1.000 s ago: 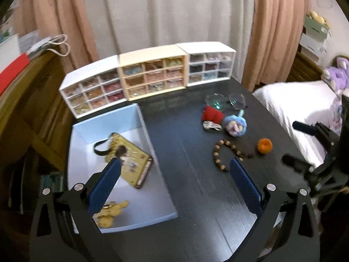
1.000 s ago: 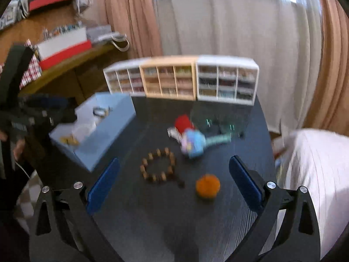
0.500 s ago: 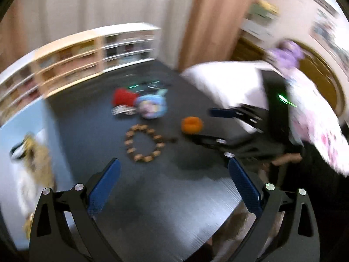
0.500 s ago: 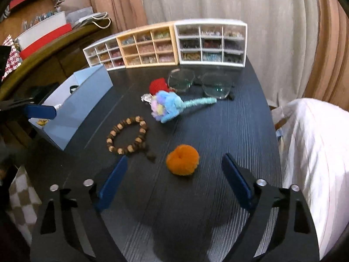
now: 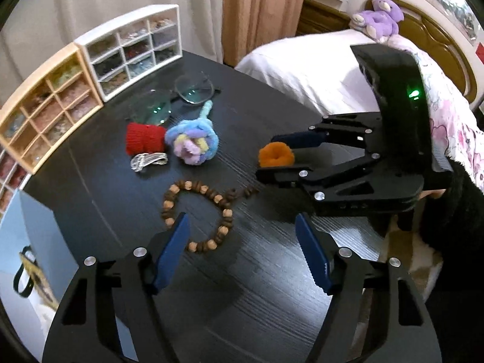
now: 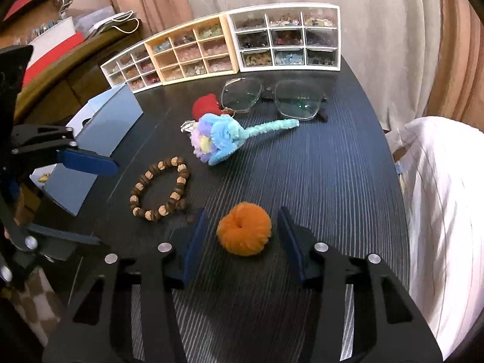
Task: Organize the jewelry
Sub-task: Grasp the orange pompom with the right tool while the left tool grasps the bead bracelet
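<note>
Right gripper (image 6: pixel 242 236): jaws spread, straddling orange scrunchie (image 6: pixel 244 232) (no contact visible) | Left gripper (image 5: pixel 242 242): jaws wide, empty, near bead bracelet (image 5: pixel 198 213) | Both items: on black table (image 6: pixel 317 181).

A round black wood-grain table (image 6: pixel 317 187) carries everything — three small drawer cabinets (image 6: pixel 287 39) along its 12 o'clock edge, clear-lensed glasses (image 6: pixel 272 98) before them, a blue fuzzy pipe-cleaner flower (image 6: pixel 224 139) at centre, a wooden bead bracelet (image 6: pixel 158 190) toward 9, a fluffy orange scrunchie (image 6: pixel 244 232) at 6.
</note>
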`<action>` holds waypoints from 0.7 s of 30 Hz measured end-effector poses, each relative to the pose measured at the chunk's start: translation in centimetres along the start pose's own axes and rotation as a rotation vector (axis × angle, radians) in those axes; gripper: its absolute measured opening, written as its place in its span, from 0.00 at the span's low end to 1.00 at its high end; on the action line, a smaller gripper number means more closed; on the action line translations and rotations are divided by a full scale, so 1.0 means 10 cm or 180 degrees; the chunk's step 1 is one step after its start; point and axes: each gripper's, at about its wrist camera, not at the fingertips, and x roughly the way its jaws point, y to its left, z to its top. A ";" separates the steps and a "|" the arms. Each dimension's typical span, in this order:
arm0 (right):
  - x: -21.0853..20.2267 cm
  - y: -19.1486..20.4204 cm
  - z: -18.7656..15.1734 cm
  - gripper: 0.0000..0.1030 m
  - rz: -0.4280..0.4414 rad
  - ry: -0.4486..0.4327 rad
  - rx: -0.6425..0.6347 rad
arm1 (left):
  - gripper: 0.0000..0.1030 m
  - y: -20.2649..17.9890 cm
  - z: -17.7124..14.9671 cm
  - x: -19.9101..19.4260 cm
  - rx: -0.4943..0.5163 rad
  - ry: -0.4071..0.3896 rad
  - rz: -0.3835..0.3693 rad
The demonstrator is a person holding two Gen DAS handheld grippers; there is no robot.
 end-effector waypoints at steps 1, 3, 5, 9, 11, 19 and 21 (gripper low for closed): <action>0.00 0.00 0.00 0.39 -0.0018 0.0005 -0.0018 | 0.63 0.00 0.01 0.04 -0.0009 0.0037 -0.0028; 0.01 0.02 -0.01 0.34 -0.0104 0.0004 -0.0073 | 0.56 0.00 0.02 0.13 -0.0049 0.0121 -0.0090; 0.00 0.01 -0.01 0.33 -0.0092 0.0002 -0.0041 | 0.49 -0.01 0.03 0.20 -0.0051 0.0203 -0.0092; -0.01 -0.01 -0.03 0.32 -0.0086 -0.0030 0.0023 | 0.38 -0.02 0.02 0.32 0.0009 0.0321 0.0019; -0.01 -0.01 -0.03 0.32 -0.0100 -0.0049 0.0031 | 0.37 -0.04 0.01 0.33 0.0060 0.0331 0.0053; -0.01 0.05 -0.04 0.31 -0.0213 -0.0070 -0.0013 | 0.12 0.00 -0.04 0.39 -0.0113 0.0273 0.0237; -0.02 0.04 -0.05 0.31 -0.0213 -0.0079 0.0014 | 0.11 0.13 -0.05 0.37 -0.0372 0.0201 0.0128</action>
